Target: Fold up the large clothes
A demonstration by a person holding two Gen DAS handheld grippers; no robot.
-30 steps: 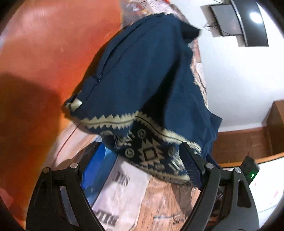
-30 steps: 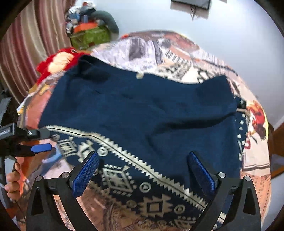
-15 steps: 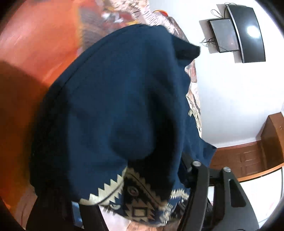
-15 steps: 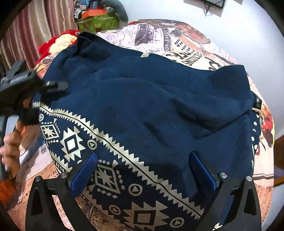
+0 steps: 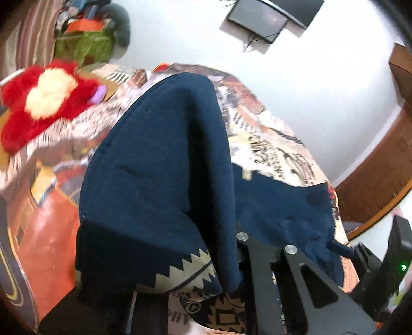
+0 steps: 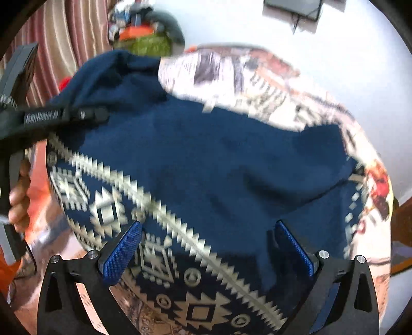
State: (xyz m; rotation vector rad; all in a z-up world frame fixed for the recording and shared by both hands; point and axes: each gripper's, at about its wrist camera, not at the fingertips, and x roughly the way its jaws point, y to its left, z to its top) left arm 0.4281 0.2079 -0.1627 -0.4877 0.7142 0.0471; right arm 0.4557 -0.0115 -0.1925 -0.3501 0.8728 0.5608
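A navy sweater (image 6: pixel 219 167) with a cream geometric band lies on a printed bedspread (image 6: pixel 244 74). My left gripper (image 5: pixel 185 278) is shut on the sweater's left edge (image 5: pixel 159 180) and holds that part lifted and draped over its fingers; the cloth hides its left finger. The left gripper also shows at the left of the right wrist view (image 6: pixel 67 116), lifting that edge over the sweater. My right gripper (image 6: pixel 208 247) is open, its blue pads (image 6: pixel 121 252) wide apart just above the patterned band, holding nothing.
A red plush toy (image 5: pixel 43 103) lies at the bed's far left. A green bag with clutter (image 5: pixel 87 43) sits by striped curtains (image 6: pixel 59 43). Dark screens (image 5: pixel 260 18) hang on the white wall. Wooden furniture (image 5: pixel 381 165) stands at the right.
My left gripper closed on the sweater's left edge, lifted it and swung it rightward over the body. My right gripper stayed open and drew slightly closer to the sweater.
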